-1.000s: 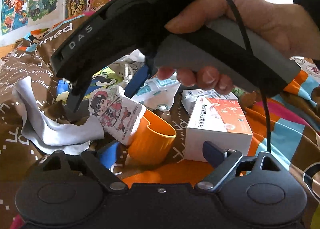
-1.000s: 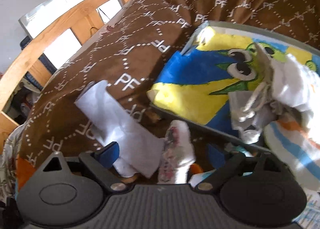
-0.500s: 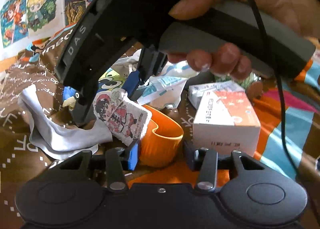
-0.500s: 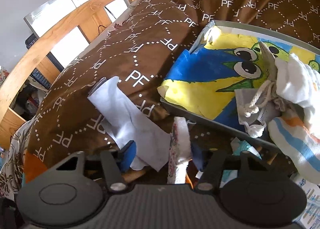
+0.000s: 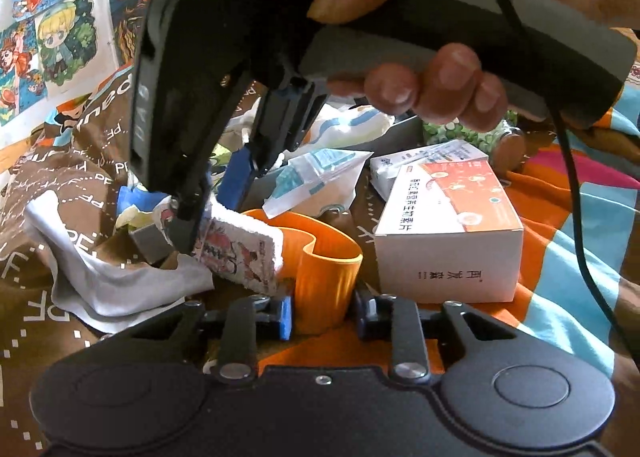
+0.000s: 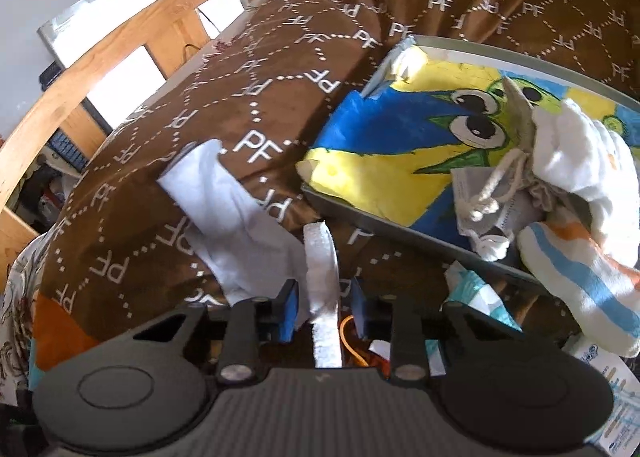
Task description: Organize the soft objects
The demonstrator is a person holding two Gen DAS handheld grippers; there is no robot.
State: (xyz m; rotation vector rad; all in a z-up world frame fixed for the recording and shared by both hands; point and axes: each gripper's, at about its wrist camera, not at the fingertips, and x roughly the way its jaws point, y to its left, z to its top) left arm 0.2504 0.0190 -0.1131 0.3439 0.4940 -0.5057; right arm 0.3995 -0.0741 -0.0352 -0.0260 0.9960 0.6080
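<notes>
Left wrist view: left claw (image 5: 324, 315) is sitting low around the foot of the orange cup (image 5: 328, 257), one pad on each side of it.
Left claw state: jaws have just been closing; the pads are appearing to press both walls, so it is grasping the cup.
Right wrist view: right claw (image 6: 322, 307) is pointing steeply down at the printed cloth (image 6: 320, 277), whose white edge is standing upright between its pads.
Right claw state: jaws have just been closing around the cloth; a thin gap is still showing on each side, so it is not yet pinching.
Task item location: printed cloth is draping over the cup rim, directly ahead of the left claw and inside the right claw's gap.
Other soft items: white cloth (image 5: 100, 277) is lying on the bedspread (image 6: 280, 77), just left of both claws.
Destination, judged: grey tray (image 6: 352, 213), ahead and right of the right claw, is already holding soft things.
Step in hand, judged: steadying the cup while securing the cloth.
Next move, judged: finishing the pinch, lifting the cloth clear of the rim, carrying it to the tray.
Caution: cup may be tipping if the cloth drags.
</notes>
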